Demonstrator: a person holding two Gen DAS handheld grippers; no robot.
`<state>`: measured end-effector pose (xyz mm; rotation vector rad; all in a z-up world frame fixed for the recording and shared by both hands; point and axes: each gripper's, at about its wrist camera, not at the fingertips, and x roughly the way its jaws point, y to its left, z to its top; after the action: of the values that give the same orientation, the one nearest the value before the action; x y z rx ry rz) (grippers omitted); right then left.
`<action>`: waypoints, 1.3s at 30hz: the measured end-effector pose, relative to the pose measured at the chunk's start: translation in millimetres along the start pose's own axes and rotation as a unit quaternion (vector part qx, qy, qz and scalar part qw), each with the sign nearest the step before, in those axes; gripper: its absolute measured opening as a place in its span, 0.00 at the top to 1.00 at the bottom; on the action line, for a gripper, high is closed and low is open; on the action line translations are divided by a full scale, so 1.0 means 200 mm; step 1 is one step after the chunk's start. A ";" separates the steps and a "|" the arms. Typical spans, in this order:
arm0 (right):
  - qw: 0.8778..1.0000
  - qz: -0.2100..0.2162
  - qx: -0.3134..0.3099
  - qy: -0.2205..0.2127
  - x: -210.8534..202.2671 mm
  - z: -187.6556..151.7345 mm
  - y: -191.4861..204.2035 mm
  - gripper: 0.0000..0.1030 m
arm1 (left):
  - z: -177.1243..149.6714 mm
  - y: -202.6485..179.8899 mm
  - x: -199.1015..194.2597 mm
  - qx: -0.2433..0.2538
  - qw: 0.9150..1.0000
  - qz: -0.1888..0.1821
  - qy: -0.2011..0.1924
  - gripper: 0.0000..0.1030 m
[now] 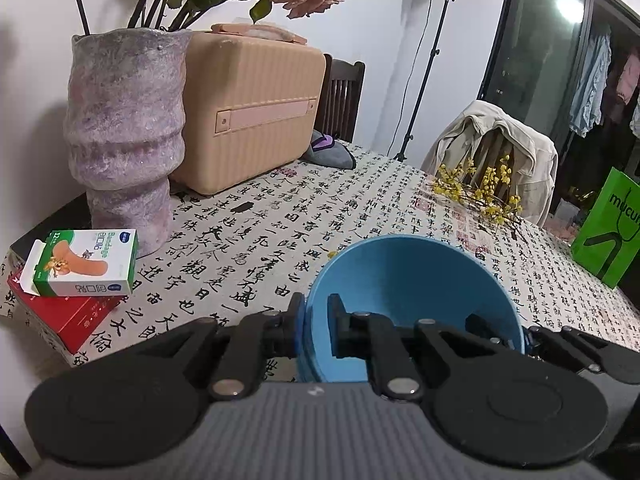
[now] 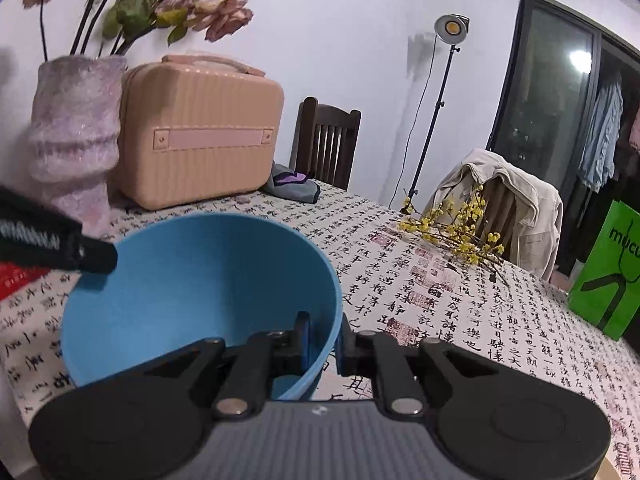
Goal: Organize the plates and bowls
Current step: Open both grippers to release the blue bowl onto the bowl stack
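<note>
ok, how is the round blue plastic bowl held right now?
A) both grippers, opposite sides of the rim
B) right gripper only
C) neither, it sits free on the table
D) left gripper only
A: the left gripper and the right gripper each pinch the wall of the round blue plastic bowl, on opposite sides.

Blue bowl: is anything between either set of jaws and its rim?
Nothing visible. The left gripper and the right gripper each clamp the wall of the blue bowl directly, one jaw inside, one outside, on opposite sides.
</note>
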<state>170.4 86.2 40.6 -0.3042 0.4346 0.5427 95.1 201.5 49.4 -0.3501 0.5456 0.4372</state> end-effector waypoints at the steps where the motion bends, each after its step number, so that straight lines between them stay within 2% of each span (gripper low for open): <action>1: 1.000 0.001 -0.001 0.003 0.01 0.00 0.00 0.87 | 0.00 0.00 0.00 -0.001 1.000 -0.001 0.000 0.88; 6: 0.999 0.032 0.027 0.007 0.00 0.01 -0.04 0.80 | 0.01 0.02 -0.02 -0.005 1.000 -0.013 -0.007 0.87; 7: 0.999 0.040 0.036 0.003 -0.02 0.01 -0.06 0.73 | 0.02 0.02 -0.04 -0.005 1.000 -0.019 -0.013 0.86; 8: 0.997 0.049 0.051 -0.005 -0.04 0.01 -0.09 0.54 | 0.02 0.03 -0.05 -0.004 1.000 -0.023 -0.019 0.82; 9: 0.996 0.056 0.064 -0.013 -0.06 0.00 -0.12 0.44 | 0.02 0.04 -0.07 -0.004 0.999 -0.027 -0.025 0.68; 10: 0.994 0.065 0.080 -0.025 -0.09 0.00 -0.15 0.24 | 0.02 0.05 -0.09 -0.007 0.999 -0.033 -0.036 0.45; 11: 0.992 0.075 0.094 -0.037 -0.12 -0.01 -0.19 0.10 | 0.02 0.07 -0.12 -0.009 0.998 -0.038 -0.048 0.36; 13: 0.986 0.096 0.118 -0.061 -0.18 -0.05 -0.26 0.05 | 0.01 0.09 -0.18 -0.006 0.996 -0.048 -0.075 0.13; 14: 0.984 0.102 0.127 -0.065 -0.20 -0.06 -0.29 0.01 | 0.00 0.11 -0.20 -0.004 0.995 -0.058 -0.086 0.07; 15: 0.983 0.110 0.134 -0.066 -0.22 -0.07 -0.32 0.00 | -0.01 0.13 -0.23 -0.004 0.993 -0.069 -0.097 0.00; 18: 0.978 0.134 0.151 -0.060 -0.29 -0.13 -0.37 0.00 | -0.05 0.17 -0.30 -0.005 0.991 -0.080 -0.110 0.00; 22: 0.977 0.134 0.158 -0.049 -0.36 -0.21 -0.40 0.00 | -0.10 0.24 -0.34 -0.006 0.989 -0.093 -0.114 0.00; 26: 0.977 0.128 0.167 -0.036 -0.40 -0.26 -0.38 0.00 | -0.15 0.35 -0.32 -0.031 0.989 -0.120 -0.084 0.00; 30: 0.974 0.121 0.188 -0.021 -0.36 -0.23 -0.39 0.00 | -0.15 0.42 -0.26 -0.046 0.988 -0.138 -0.058 0.00; 35: 0.971 0.107 0.212 -0.010 -0.28 -0.15 -0.38 0.00 | -0.03 0.39 -0.16 -0.008 0.985 -0.165 -0.043 0.00; 39: 0.964 0.106 0.242 0.013 -0.19 -0.12 -0.37 0.00 | 0.05 0.35 -0.04 0.028 0.982 -0.187 -0.011 0.00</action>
<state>175.0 0.1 50.4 0.2085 0.6126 0.6217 59.5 262.5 48.3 -0.3846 0.4557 0.0624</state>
